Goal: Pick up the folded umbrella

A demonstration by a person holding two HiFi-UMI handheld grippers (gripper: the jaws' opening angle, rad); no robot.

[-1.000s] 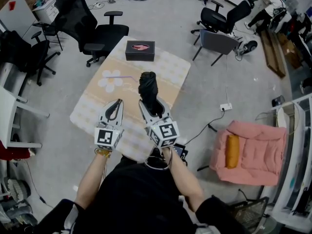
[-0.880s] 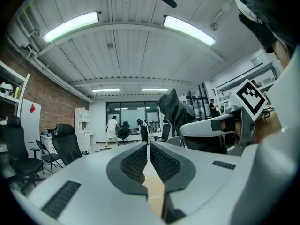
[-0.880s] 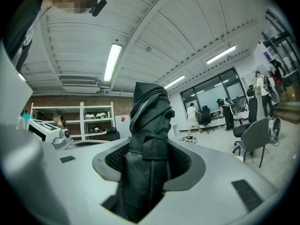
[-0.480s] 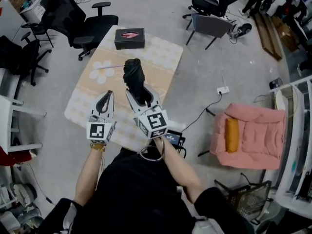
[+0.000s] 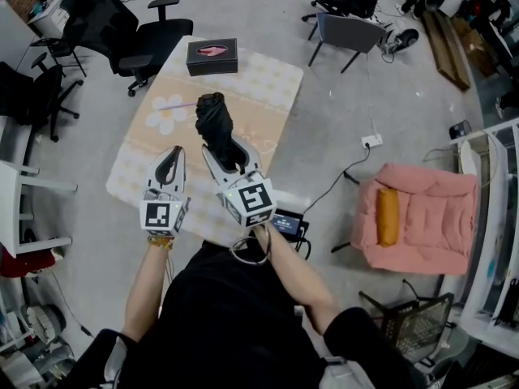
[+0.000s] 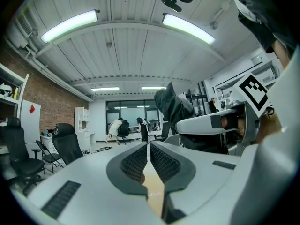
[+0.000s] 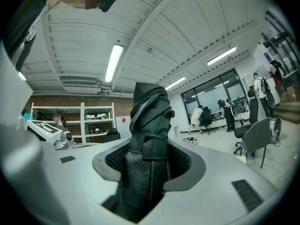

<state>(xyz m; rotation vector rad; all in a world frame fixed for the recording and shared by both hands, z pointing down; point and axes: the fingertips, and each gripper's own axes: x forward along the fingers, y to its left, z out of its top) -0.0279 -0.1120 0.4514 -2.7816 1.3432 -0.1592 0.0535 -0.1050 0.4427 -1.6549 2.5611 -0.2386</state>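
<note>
The right gripper (image 5: 226, 159) pinches the folded umbrella (image 5: 212, 118) in its jaws, long axis toward 11 o'clock (left gripper (image 5: 172, 157) jaws pressed together, empty)

Table (image 5: 268, 96): bare cloth between the black box (image 5: 212, 57) at its far edge and the near edge.
Obstacles: the box; the folded umbrella (image 5: 212, 120) jutting from the right gripper (image 5: 223, 159), with a narrow gap to the left gripper (image 5: 171, 159).
Black office chair (image 5: 154, 39): crowds the far-left corner.

We see bright, even light from ceiling tubes (image 6: 70, 25); tubes glare white. Shadows on floor (image 5: 413, 104) faint, soft. We note heavy fisheye bending, black corners in both gripper views; head view sharp.
</note>
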